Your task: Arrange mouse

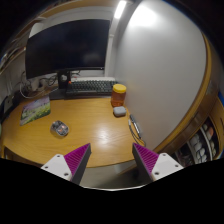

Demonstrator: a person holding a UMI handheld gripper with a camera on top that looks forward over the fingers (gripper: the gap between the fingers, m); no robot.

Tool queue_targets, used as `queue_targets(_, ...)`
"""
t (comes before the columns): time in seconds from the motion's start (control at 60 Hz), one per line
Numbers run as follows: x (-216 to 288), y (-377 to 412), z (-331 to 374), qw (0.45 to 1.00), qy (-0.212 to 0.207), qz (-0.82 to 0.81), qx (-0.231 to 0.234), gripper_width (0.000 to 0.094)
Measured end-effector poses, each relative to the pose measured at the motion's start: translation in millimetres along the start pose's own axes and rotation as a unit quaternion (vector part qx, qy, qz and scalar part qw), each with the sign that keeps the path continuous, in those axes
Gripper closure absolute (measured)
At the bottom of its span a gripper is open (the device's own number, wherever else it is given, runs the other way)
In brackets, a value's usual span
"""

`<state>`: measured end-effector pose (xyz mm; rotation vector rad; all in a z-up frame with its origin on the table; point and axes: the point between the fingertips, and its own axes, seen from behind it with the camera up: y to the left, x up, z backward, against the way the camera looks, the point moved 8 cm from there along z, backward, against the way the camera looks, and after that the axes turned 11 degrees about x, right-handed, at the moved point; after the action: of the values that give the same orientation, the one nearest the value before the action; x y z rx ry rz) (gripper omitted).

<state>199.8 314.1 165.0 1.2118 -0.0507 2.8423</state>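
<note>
Small grey mouse [60, 128] on the wooden desk [95, 125], well beyond the empty, spread-apart tool [112, 160]

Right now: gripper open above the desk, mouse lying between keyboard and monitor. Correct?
Not quite. The gripper view shows the mouse on the desk well in front of the keyboard, nearer the fingers, not between keyboard and monitor. The gripper is open, holding nothing.
</note>
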Motion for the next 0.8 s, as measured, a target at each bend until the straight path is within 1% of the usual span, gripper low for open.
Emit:
queue_targets(0.2, -5, 1, -4, 1.0, 0.004, 0.006, 0.008, 0.0074)
queue_targets(0.383, -10, 22, -1, 0.999, 0.009, 0.012, 0.028, 0.0074)
queue_targets(0.8, -9, 122, -2, 0.992, 0.005, 0.053, 0.111, 0.0074)
